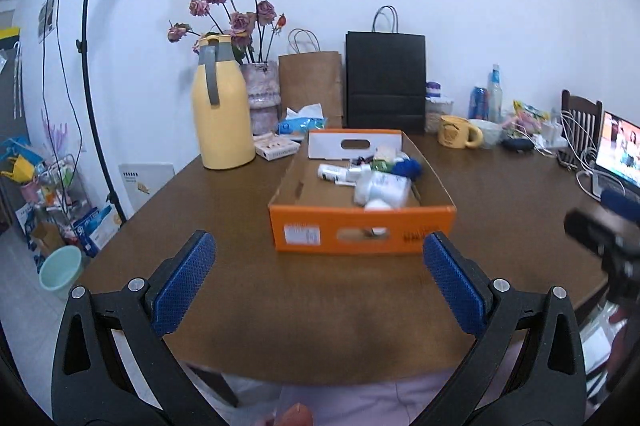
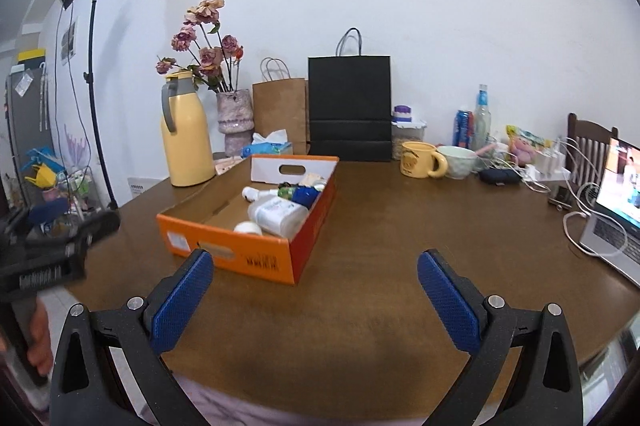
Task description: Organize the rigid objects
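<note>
Bottles (image 1: pixel 382 186), white, with small tubes and a blue item, lay heaped at the right side of an orange cardboard box (image 1: pixel 360 226) standing mid-table (image 1: pixel 224 266). Left gripper (image 1: pixel 318 280): jaws spread wide, nothing between them, short of the box. Right gripper (image 2: pixel 314 300): likewise wide apart and empty. Yellow jug (image 1: pixel 222 114) stood left of the box.
</note>
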Tool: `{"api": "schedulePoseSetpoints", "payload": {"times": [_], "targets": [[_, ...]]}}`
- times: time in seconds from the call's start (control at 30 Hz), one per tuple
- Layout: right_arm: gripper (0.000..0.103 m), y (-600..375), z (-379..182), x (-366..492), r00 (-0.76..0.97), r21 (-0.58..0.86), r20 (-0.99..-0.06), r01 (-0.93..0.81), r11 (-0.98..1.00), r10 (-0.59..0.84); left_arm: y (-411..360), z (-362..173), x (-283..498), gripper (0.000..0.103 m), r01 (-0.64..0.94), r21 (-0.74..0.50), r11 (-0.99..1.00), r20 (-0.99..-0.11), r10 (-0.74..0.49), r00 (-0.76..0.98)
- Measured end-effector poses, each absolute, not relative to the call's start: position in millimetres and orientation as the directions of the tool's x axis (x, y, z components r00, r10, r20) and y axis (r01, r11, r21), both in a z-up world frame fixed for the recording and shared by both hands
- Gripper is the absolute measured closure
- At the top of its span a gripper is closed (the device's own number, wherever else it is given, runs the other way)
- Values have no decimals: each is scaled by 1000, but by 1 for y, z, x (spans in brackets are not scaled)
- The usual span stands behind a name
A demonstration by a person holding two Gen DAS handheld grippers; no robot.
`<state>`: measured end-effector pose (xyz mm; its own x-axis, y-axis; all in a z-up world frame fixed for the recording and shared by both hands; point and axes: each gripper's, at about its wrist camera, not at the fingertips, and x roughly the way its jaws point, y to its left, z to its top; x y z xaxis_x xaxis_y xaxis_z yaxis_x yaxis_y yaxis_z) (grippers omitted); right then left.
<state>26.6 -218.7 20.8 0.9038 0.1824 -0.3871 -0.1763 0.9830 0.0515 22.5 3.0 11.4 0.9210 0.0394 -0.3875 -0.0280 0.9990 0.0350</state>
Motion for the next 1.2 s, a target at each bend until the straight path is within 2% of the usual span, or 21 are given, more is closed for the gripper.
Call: {"api": "schedulePoseSetpoints", "payload": {"times": [0.27,1.2], "targets": [[0,-229,28,10,922,42,-356,-150,988,155,3,14,13,0,-27,22,999,-357,33,933],[0,-227,19,11,912,44,-377,-158,986,163,6,13,12,0,-34,12,999,-363,37,931]]}}
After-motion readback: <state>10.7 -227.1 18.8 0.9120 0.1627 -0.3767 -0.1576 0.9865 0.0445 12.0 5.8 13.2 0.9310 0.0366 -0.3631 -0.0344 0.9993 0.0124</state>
